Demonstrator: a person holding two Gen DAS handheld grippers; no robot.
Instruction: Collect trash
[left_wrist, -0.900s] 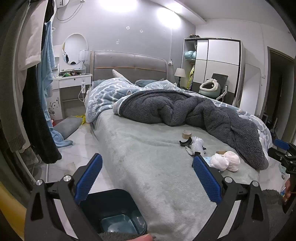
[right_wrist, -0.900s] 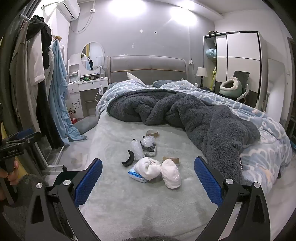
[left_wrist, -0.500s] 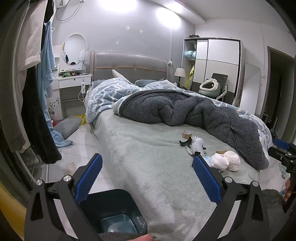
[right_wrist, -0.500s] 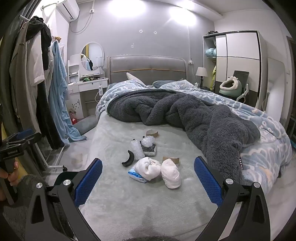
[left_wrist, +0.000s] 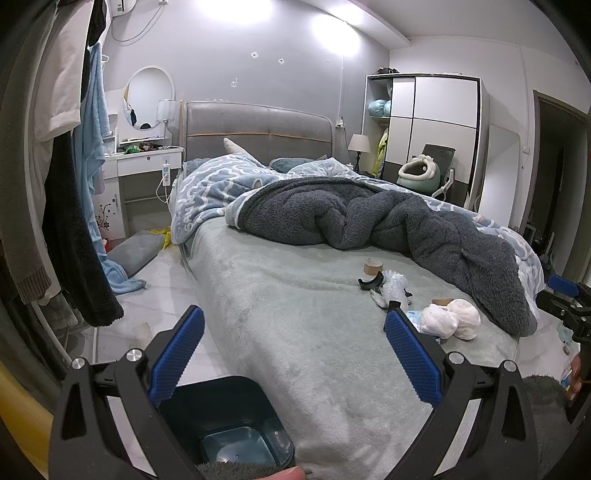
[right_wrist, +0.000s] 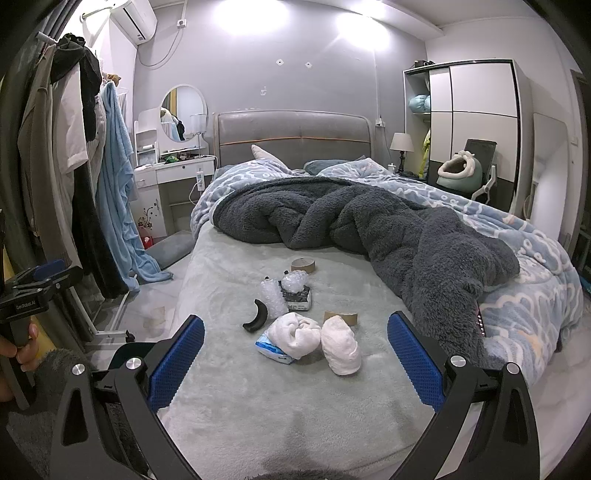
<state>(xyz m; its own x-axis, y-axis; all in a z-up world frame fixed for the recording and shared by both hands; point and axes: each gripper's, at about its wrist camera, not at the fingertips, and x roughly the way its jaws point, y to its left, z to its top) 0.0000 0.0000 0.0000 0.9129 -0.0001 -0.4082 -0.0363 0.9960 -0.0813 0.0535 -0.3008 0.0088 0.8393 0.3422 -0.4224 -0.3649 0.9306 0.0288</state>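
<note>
Where the fisheye rim cuts each view, the gripper bodies run off the bottom edge, and only a fingertip and a fuzzy grey sleeve of the person show at the lower border. The left gripper (left_wrist: 293, 334) has its jaws spread as wide as they go, gripping nothing; its blue ribbed pads frame bare bedsheet. The right gripper (right_wrist: 295, 338) stands likewise fully open and empty.

The trash pile (right_wrist: 299, 317) lies on the bed (right_wrist: 236, 387), and in the right wrist view it sits between the right jaws' tips and a little beyond them, apart from both pads. In the left wrist view the same pile is off past the right-hand pad, partly hidden behind it.

Taking the pile as landmark: at its near edge are two crumpled white wads (right_wrist: 314, 338) of soft paper or cloth, one lying on a blue-and-white packet (right_wrist: 269, 345) that is mostly covered. Left of them is a black curved piece (right_wrist: 256, 316), hard-looking. Further back lie clear bubble wrap (right_wrist: 282, 291), a small dark printed box whose print is too small to read, and two brown cardboard rings (right_wrist: 303, 264), one half hidden behind the wads.

Beyond the pile a dark grey fleecy blanket (right_wrist: 369, 229) is heaped over a pale blue patterned quilt. Nearer than the pile, beside the bed's foot, a dark blue plastic bin (left_wrist: 225, 424) stands on the floor, its near rim cut off.
</note>
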